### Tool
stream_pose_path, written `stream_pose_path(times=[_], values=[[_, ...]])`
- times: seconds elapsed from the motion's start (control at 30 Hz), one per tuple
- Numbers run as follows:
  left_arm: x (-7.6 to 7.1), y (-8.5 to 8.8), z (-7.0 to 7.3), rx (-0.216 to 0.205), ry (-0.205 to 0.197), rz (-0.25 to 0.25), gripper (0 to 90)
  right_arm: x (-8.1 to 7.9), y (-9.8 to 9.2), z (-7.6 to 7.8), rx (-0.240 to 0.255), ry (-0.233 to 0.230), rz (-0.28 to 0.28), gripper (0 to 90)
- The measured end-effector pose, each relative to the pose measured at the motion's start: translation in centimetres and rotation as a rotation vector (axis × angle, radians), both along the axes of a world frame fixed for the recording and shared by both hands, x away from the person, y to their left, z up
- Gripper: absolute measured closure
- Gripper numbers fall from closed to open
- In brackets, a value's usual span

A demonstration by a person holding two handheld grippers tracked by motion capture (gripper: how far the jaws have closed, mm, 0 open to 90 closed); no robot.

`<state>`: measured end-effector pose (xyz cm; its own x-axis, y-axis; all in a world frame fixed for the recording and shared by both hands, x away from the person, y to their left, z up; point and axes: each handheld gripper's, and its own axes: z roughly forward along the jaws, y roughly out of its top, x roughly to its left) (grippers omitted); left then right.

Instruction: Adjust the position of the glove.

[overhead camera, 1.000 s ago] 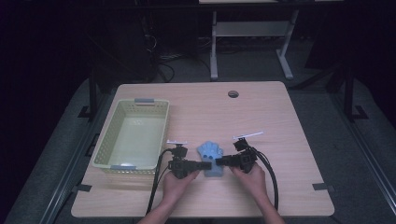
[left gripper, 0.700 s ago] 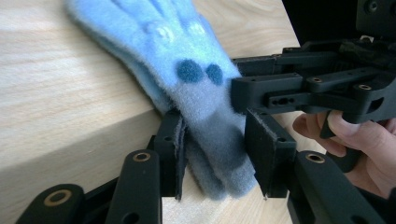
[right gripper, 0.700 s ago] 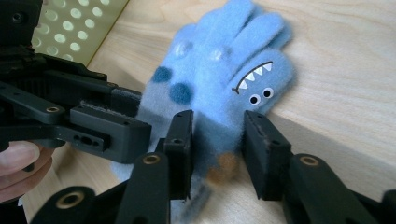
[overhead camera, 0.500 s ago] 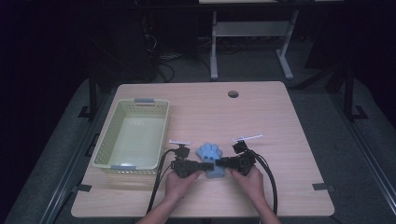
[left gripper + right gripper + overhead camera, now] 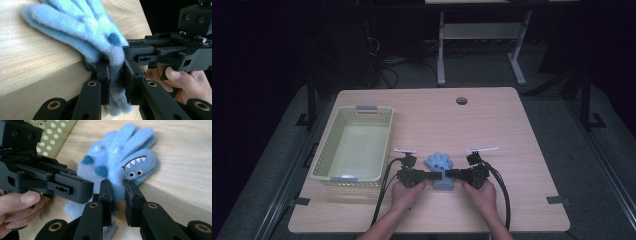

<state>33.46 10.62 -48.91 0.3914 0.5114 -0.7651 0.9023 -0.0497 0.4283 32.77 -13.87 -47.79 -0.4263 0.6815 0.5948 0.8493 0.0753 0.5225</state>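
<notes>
1. The tabletop (image 5: 512, 125) is pale wood with a round hole (image 5: 461, 100) near its far edge; around it the floor is dark.
2. A pale yellow-green perforated basket (image 5: 384, 142) stands on the left part of the tabletop, its long side running away from the person, with a grey tab at each short end.
3. The person's two hands come in from the near edge, each holding a black gripper, and the two grippers point toward each other across the near middle of the tabletop.
4. The left gripper (image 5: 432, 175) has just been closing its jaws, and the left gripper view shows its pads pressed on the cuff end of the glove (image 5: 115, 82).
5. The right gripper (image 5: 448, 174) has likewise just been closing, and the right gripper view shows its pads pinching the glove's cuff (image 5: 117, 195) from the opposite side.
6. The glove (image 5: 439, 165) is light blue fleece with darker blue spots and a small printed monster face. It lies on the tabletop between the two grippers, just right of the basket, with its fingers spread toward the far edge.
7. A black cable (image 5: 384, 190) trails from the left gripper toward the near edge.
</notes>
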Motion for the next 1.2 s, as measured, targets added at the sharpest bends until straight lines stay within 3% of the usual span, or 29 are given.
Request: stream_pose_path(times=[0.23,0.57,1.2], values=[[0.2,0.0,0.3,0.006,-0.011,-0.008,78.0,-0.1,-0.3,0.3,0.025,0.001,-0.007,79.9],[0.4,0.3,0.8,-0.023,-0.008,-0.01,78.4,-0.1,-0.4,1.0,0.061,-0.007,-0.013,80.2],[0.5,1.5,5.1,-0.043,-0.092,-0.015,78.4,0.1,0.4,4.8,0.087,-0.079,0.003,80.3]])
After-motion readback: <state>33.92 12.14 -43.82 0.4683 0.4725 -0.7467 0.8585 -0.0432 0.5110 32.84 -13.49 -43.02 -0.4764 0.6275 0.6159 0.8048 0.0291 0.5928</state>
